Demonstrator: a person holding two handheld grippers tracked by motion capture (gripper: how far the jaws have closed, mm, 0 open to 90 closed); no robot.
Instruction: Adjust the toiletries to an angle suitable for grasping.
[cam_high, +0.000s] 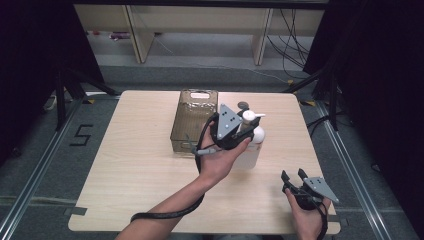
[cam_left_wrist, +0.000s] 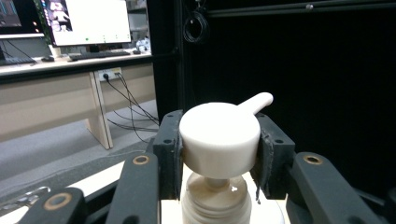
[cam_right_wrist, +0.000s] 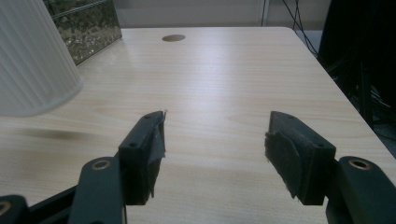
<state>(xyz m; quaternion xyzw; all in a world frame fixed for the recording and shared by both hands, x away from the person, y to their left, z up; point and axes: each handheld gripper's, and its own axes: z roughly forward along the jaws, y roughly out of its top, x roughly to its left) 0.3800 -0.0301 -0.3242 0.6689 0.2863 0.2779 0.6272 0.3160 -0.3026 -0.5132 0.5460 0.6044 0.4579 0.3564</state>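
A white pump bottle (cam_high: 248, 156) with a ribbed body stands upright right of the table's middle. My left gripper (cam_high: 248, 126) is shut on its round pump head (cam_left_wrist: 219, 135), one pad on each side, with the spout pointing away past the jaws. In the left gripper view the bottle's neck (cam_left_wrist: 215, 200) shows below the head. Near the front right corner, my right gripper (cam_high: 295, 176) rests open and holds nothing. The right gripper view has the bottle's ribbed body (cam_right_wrist: 28, 60) at far left, well apart from the open right gripper (cam_right_wrist: 215, 149).
A tinted clear plastic bin (cam_high: 194, 120) stands just left of the bottle, toward the back; its corner (cam_right_wrist: 84, 28) shows beyond the bottle. A round cable hole (cam_high: 243, 105) lies behind the bottle. Bare wooden table (cam_high: 140, 165) spreads to the left and front.
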